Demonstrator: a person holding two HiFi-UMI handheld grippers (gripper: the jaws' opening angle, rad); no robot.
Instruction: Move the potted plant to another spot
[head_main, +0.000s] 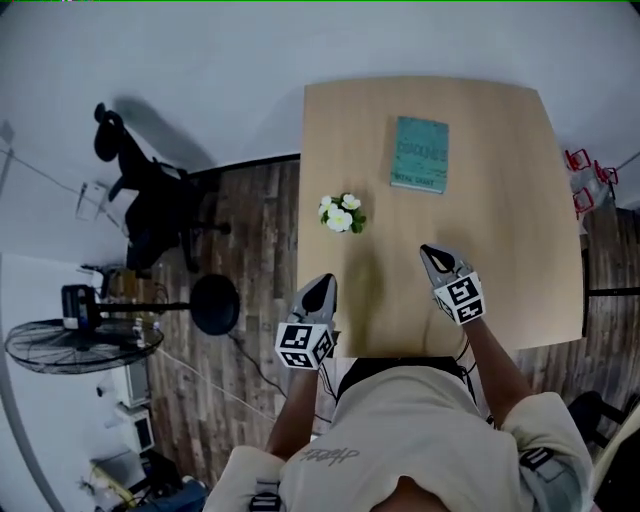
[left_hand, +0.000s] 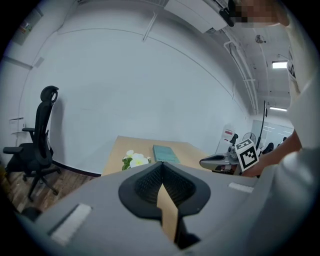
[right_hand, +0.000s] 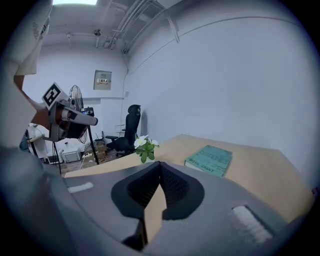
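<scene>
The potted plant, small with white flowers and green leaves, stands near the left edge of the wooden table. It also shows ahead in the left gripper view and the right gripper view. My left gripper is shut and empty, hovering over the table's near left corner, short of the plant. My right gripper is shut too, holding nothing, and hangs above the table's near middle, to the right of the plant. Each gripper sees the other: the right gripper, the left gripper.
A teal book lies on the far middle of the table, behind the plant. A black office chair and a standing fan are on the wooden floor to the left. A white wall runs behind the table.
</scene>
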